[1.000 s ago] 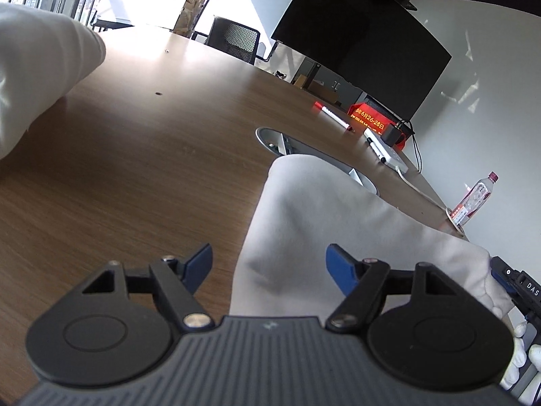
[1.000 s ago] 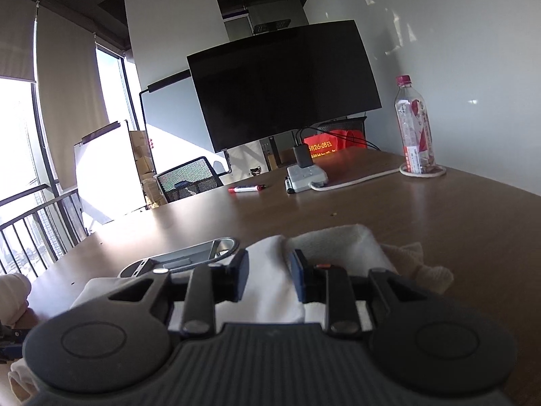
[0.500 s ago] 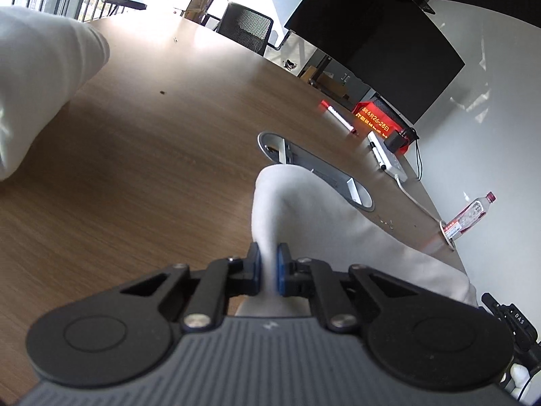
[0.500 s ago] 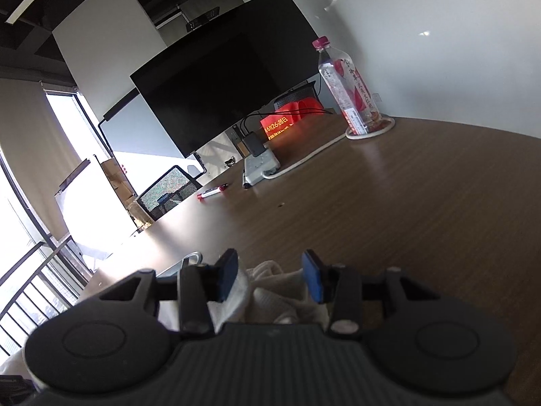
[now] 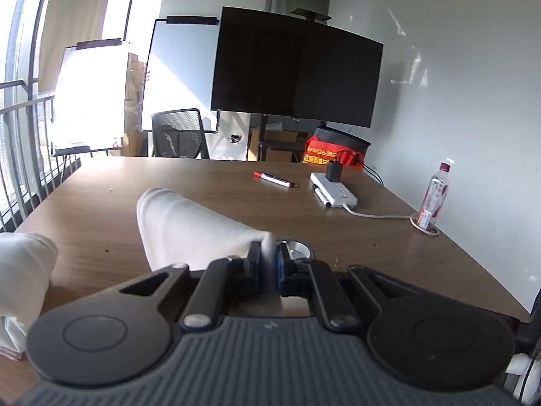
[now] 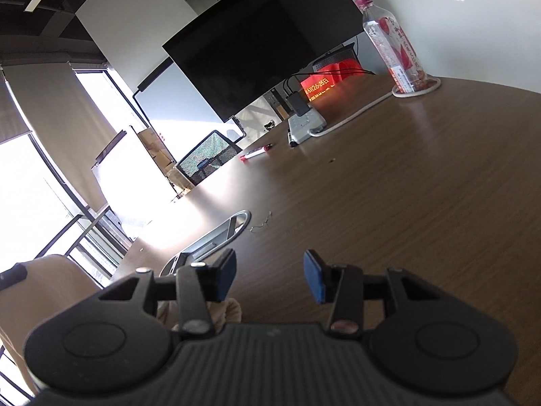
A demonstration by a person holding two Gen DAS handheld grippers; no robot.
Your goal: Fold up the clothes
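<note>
The left tool [image 5: 268, 264] hides the white garment's [image 5: 189, 226] pinched edge and most of the metal table hatch [image 5: 299, 248].

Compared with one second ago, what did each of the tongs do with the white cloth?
The left tongs were open beside the white garment; they closed on its edge and lifted it off the table. The right tongs, nearly shut around the cloth, opened and now hold nothing. The marker, power strip and bottle stayed in place.

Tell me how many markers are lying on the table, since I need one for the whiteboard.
1 for sure: a red-capped marker mid-table, left of the white power strip. A dark pen-like thing lies along the strip's near edge; it may be a second.
</note>
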